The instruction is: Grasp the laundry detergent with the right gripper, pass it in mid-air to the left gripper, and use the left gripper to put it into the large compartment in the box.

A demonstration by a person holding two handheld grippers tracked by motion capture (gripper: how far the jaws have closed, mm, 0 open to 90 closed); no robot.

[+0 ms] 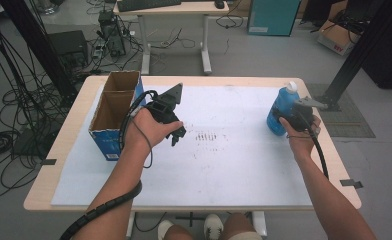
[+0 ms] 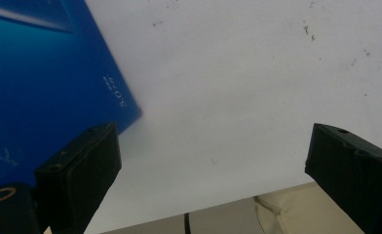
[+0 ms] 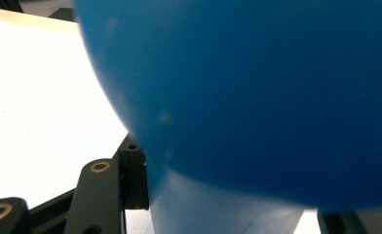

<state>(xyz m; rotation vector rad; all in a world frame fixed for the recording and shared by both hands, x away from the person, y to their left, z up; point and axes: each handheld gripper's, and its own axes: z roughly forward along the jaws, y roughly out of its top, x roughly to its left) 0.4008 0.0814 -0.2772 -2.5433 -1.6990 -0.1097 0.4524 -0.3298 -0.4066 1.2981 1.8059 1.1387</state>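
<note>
Open cardboard box (image 1: 115, 107) on white mat (image 1: 224, 165)

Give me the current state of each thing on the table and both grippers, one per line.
Blue bottle: upright near the table's right edge, white cap on, between the right gripper's fingers.
Cardboard box: upright at the left, top open, two compartments, nothing visible inside.
Left gripper: open, holding nothing, over the white sheet beside the box.
Right gripper: shut on the blue bottle.
White sheet: flat, scuffed with dark marks mid-table.

Glossy plastic bottle (image 1: 282, 107); matt cardboard box (image 1: 115, 107).
</note>
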